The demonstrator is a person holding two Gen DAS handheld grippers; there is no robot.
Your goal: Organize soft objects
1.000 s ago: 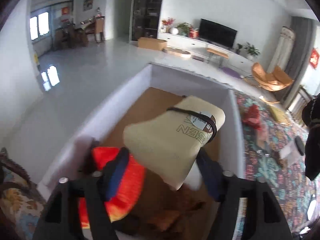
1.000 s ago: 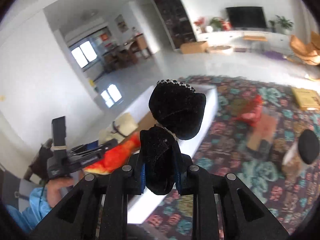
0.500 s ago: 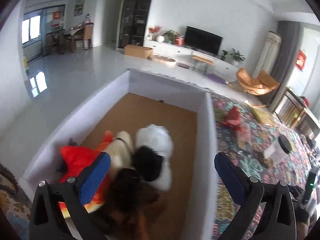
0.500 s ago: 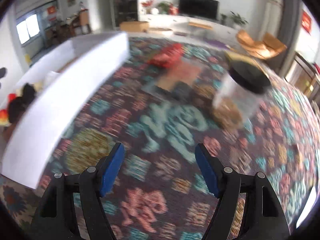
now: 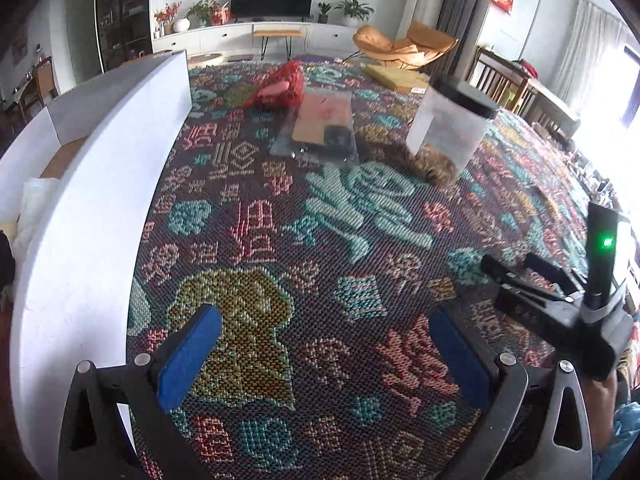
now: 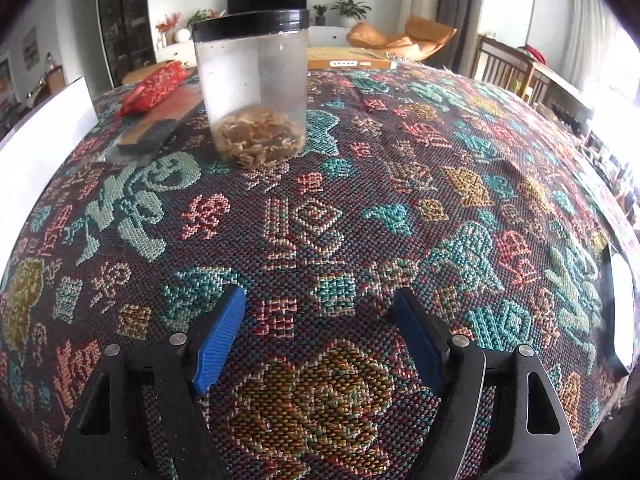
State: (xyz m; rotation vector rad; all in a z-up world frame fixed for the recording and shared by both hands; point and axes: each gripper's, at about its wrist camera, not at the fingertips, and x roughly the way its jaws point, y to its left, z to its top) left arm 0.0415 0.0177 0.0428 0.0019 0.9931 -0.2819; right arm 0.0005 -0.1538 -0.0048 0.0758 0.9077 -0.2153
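The red pouch (image 5: 280, 90) lies on the patterned cloth (image 5: 360, 216) covering the bench, its long axis slanting away toward the room, just beside a flat plastic packet (image 5: 320, 124). Only the left view shows the white box (image 5: 92, 200) holding a pale soft item (image 5: 34, 208). Both the left gripper (image 5: 320, 354) and right gripper (image 6: 316, 332) hang released, empty; the right faces an upright lidded jar (image 6: 254, 84).

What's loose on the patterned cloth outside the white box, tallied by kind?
Clear jar with black lid: 1
Red fabric pouch: 1
Clear plastic packet with card insert: 1
Flat yellow box: 1
Total: 4
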